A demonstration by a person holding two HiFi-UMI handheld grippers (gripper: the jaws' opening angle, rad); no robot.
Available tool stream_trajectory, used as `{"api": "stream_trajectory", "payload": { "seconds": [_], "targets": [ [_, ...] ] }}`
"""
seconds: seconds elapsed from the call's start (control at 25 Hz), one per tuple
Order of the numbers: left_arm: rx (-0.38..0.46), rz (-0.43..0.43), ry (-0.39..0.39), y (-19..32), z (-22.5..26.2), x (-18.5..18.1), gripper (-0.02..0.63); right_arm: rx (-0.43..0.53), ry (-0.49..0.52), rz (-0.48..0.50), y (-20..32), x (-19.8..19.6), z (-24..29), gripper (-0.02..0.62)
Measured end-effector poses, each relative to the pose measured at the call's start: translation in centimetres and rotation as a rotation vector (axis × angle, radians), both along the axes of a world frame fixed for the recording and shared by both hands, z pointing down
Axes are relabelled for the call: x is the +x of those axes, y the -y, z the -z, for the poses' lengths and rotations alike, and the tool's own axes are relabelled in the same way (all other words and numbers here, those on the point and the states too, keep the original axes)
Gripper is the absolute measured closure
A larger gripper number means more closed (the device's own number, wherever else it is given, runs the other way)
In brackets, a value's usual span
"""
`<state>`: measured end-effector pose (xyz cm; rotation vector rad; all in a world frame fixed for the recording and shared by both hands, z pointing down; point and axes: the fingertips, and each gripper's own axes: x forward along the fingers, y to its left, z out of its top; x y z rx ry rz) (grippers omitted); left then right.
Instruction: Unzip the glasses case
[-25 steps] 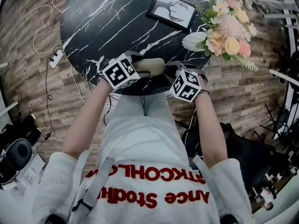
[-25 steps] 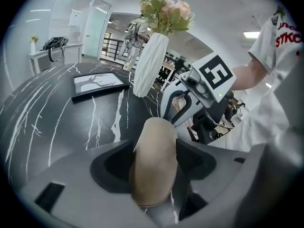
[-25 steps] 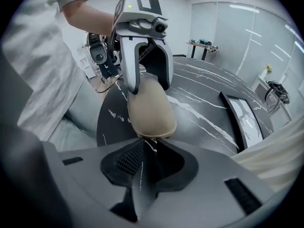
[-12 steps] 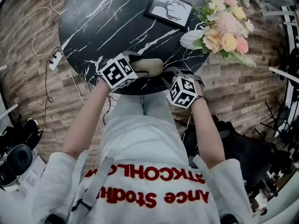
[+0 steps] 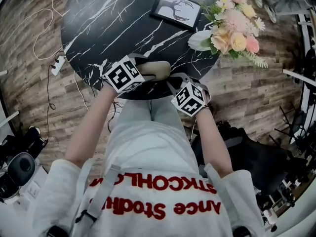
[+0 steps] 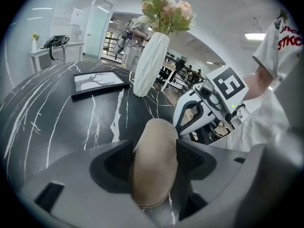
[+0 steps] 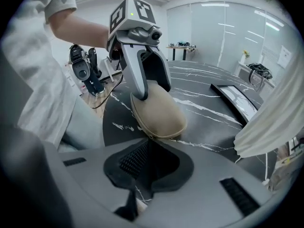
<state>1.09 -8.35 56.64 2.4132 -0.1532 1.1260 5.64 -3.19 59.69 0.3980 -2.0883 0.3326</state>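
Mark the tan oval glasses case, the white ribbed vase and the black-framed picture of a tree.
Tan oval glasses case (image 6: 153,160): left gripper view, on its domed top.
White ribbed vase (image 6: 151,63): left gripper view, middle of its body.
Black-framed picture (image 5: 179,7): head view, centre of the print.

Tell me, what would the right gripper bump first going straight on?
The tan glasses case, right at its tips. The right gripper has just been closing its jaws at the case's near end; whether they pinch anything is too small to tell.
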Motion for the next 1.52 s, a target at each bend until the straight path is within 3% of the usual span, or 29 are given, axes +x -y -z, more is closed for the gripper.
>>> {"api": "stream_trajectory", "payload": {
  "seconds": [0.16,0.32,0.48,0.56,0.6,0.76,0.96,1.16,1.52],
  "targets": [
    [-0.011,0.037,-0.003,0.2,-0.1,0.2,0.318,0.008,0.072,0.021,-1.5,-2.5,0.3,0.575],
    [-0.004,0.068,-0.006,0.3,0.1,0.7,0.318,0.014,0.16,-0.104,-1.7,-5.2,1.2,0.574],
    [0.036,0.088,0.011,0.3,0.4,-0.4,0.321,-0.007,0.11,-0.219,-1.4,-1.9,0.3,0.56],
    [0.048,0.116,0.016,0.7,0.9,-1.5,0.321,0.005,0.097,-0.265,-0.6,-0.3,0.3,0.469],
    [0.042,0.128,0.02,0.8,1.0,-2.1,0.321,0.012,0.101,-0.278,-0.1,-0.1,0.6,0.466],
    [-0.013,0.118,0.065,-0.6,0.3,-4.5,0.339,0.027,0.072,-0.303,1.1,0.0,0.8,0.499],
    [-0.053,0.173,0.104,-1.1,0.2,-5.3,0.385,0.054,0.066,-0.357,2.6,-0.2,0.8,0.517],
    [-0.072,0.24,0.076,-0.8,0.0,-5.5,0.383,0.068,0.081,-0.378,2.6,-0.5,0.7,0.536],
    [-0.081,0.262,0.066,-0.8,0.0,-5.5,0.383,0.055,0.13,-0.459,2.3,-0.8,0.9,0.554]
  ]
}}
